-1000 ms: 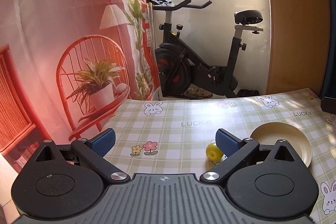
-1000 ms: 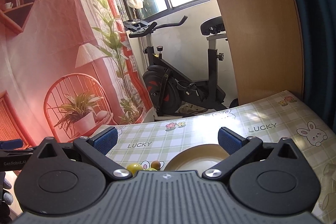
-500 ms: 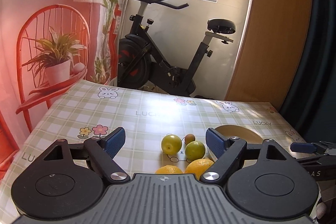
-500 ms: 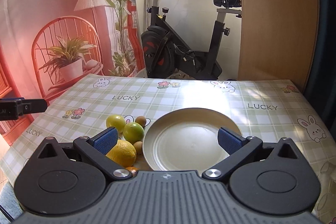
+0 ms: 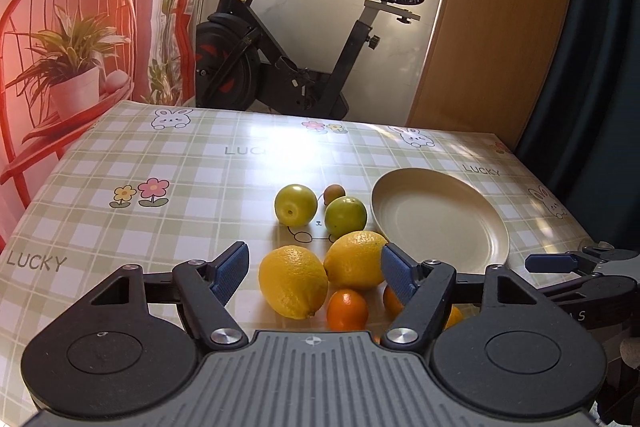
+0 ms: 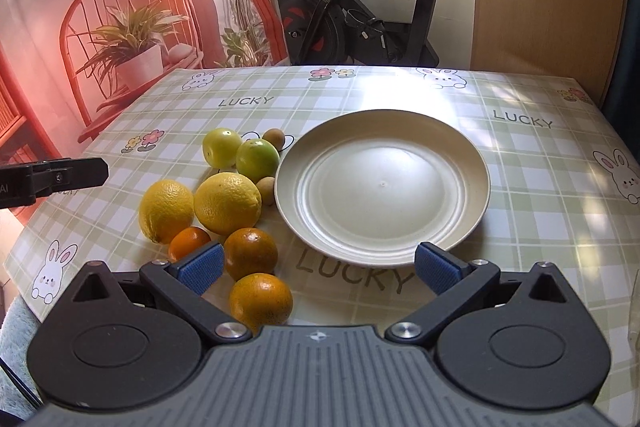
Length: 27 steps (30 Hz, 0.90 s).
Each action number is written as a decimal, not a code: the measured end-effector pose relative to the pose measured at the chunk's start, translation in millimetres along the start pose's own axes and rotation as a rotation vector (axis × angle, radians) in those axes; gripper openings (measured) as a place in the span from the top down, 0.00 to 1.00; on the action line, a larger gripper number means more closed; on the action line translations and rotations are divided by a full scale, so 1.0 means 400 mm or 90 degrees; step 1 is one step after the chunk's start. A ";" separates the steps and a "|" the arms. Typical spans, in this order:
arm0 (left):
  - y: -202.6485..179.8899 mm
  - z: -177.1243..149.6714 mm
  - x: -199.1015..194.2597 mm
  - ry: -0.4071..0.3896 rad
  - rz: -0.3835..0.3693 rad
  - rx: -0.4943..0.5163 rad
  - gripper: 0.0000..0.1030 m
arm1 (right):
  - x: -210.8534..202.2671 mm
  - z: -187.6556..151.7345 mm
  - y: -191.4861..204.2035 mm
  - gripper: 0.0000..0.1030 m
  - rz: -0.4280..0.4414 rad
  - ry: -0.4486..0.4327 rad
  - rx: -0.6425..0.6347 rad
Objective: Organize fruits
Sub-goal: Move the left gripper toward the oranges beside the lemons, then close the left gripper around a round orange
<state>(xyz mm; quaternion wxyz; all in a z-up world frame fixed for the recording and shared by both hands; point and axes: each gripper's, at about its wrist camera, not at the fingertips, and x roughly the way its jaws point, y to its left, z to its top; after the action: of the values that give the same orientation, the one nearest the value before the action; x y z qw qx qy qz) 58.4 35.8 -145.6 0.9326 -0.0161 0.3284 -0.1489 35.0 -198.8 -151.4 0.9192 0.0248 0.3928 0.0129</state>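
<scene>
Lemons now between left jaws, plate right

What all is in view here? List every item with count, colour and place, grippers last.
Lemons: 2, yellow, side by side left of the plate.
Oranges: 3, orange, nearest the cameras.
Green fruits: 2, yellow-green, beyond the lemons.
Small brown fruits: 2, tan, at the plate's left rim.
Plate: 1, cream, nothing on it, right of the fruits.
Tablecloth: 1, green check with bunnies.
Exercise bike: 1, black, behind the table.
Backdrop: 1, red, printed chair and plant.
Left gripper: open, over the lemons.
Right gripper: open, before the plate.
</scene>
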 end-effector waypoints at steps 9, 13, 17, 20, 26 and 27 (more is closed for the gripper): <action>-0.032 -0.003 0.035 0.056 0.021 0.030 0.28 | 0.010 -0.021 0.005 0.03 -0.028 -0.009 -0.038; -0.022 0.005 0.037 0.056 0.009 0.003 0.33 | 0.026 -0.024 0.013 0.09 0.000 0.007 -0.056; -0.018 0.010 0.066 0.098 0.006 0.000 0.34 | 0.030 -0.027 0.008 0.09 0.019 0.006 -0.048; -0.038 0.006 0.079 0.121 -0.001 0.014 0.35 | 0.034 -0.036 0.006 0.09 0.041 0.008 -0.054; -0.072 0.004 0.099 0.133 -0.066 0.045 0.37 | 0.053 -0.061 0.027 0.26 0.080 0.024 -0.133; -0.072 0.005 0.103 0.135 -0.074 0.041 0.39 | 0.057 -0.064 0.030 0.32 0.087 0.026 -0.142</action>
<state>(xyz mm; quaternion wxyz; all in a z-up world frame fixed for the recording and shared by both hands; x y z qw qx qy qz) 82.3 -3.9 -165.5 0.8824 0.0106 0.4191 -0.2137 32.2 -184.7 -184.8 0.9050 -0.0509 0.4051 0.1194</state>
